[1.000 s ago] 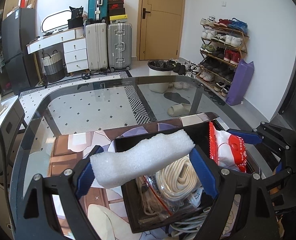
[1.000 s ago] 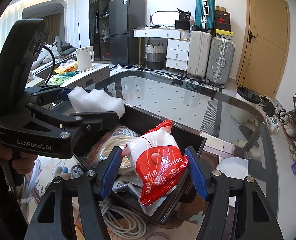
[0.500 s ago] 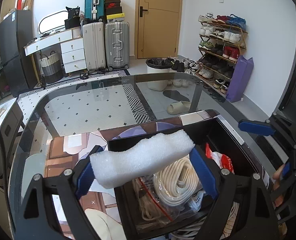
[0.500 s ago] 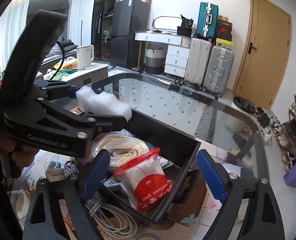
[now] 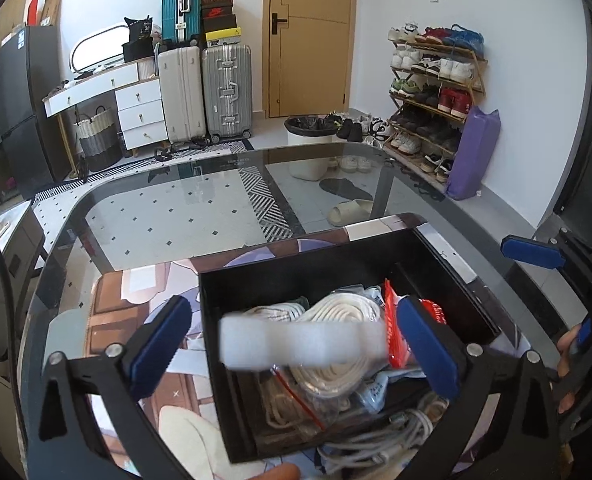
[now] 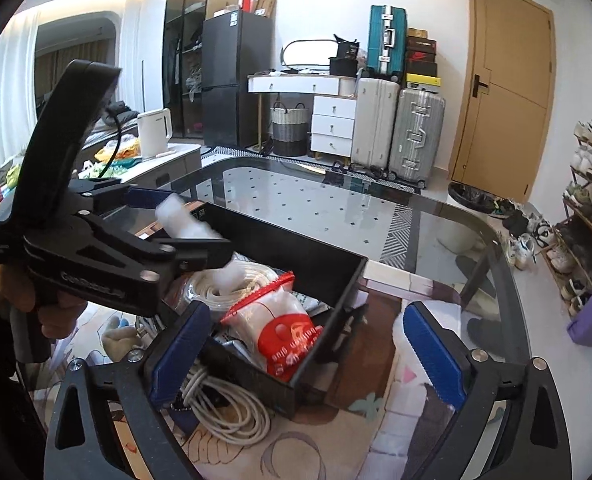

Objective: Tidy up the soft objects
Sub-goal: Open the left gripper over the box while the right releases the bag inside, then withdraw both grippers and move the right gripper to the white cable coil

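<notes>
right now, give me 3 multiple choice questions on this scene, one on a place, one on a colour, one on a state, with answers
1. Where does the red-and-white bag lie?
A. in the black box
B. on the floor
C. on the shoe rack

2. What colour are the pads on the gripper fingers?
A. green
B. blue
C. yellow

3. How does the left gripper stand?
A. shut on the foam
B. open, with the white foam piece blurred between its fingers
C. shut on the bag

Answers:
1 A: the bag rests inside the black box beside the coiled white rope.
2 B: every pad shows blue.
3 B: the white foam piece spans less than the gap, clear of the left pad.
</notes>
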Demonstrator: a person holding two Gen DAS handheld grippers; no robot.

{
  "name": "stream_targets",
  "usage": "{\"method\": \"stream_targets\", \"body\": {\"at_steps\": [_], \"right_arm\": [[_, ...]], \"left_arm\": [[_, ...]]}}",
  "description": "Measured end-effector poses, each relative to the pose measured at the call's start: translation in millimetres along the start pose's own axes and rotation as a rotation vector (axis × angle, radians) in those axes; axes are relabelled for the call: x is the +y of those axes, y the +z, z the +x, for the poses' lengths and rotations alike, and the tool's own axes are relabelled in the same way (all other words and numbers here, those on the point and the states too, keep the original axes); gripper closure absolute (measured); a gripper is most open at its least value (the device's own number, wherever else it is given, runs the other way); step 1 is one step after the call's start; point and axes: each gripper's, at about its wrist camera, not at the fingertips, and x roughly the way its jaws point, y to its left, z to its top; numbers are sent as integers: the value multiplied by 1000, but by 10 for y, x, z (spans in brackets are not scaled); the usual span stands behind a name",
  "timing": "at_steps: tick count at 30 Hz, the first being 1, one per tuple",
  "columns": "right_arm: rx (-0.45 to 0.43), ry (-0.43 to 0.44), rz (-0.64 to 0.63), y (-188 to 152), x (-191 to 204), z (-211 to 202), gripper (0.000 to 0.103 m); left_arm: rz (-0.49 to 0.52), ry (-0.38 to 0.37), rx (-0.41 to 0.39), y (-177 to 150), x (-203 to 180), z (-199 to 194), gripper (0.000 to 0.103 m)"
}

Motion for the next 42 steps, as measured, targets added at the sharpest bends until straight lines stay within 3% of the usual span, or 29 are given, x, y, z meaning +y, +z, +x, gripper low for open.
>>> {"method": "stream_targets", "body": {"at_steps": [8, 14, 25, 33, 42], "right_arm": [[55, 25, 95, -251, -71, -85, 1], [142, 86, 251, -475, -182, -56, 1], [197, 81, 303, -478, -77, 107, 1], [243, 105, 323, -521, 51, 327, 1], [264, 53, 321, -562, 13, 368, 1]], "left_arm": [[-22, 25, -20, -233, 77, -277, 0], [-42, 52, -2, -496, 135, -377, 0], [-69, 75, 34, -799, 149, -464, 0], [-70, 73, 52, -840, 171, -430, 0], [-58, 67, 66, -856, 138, -405, 0]]}}
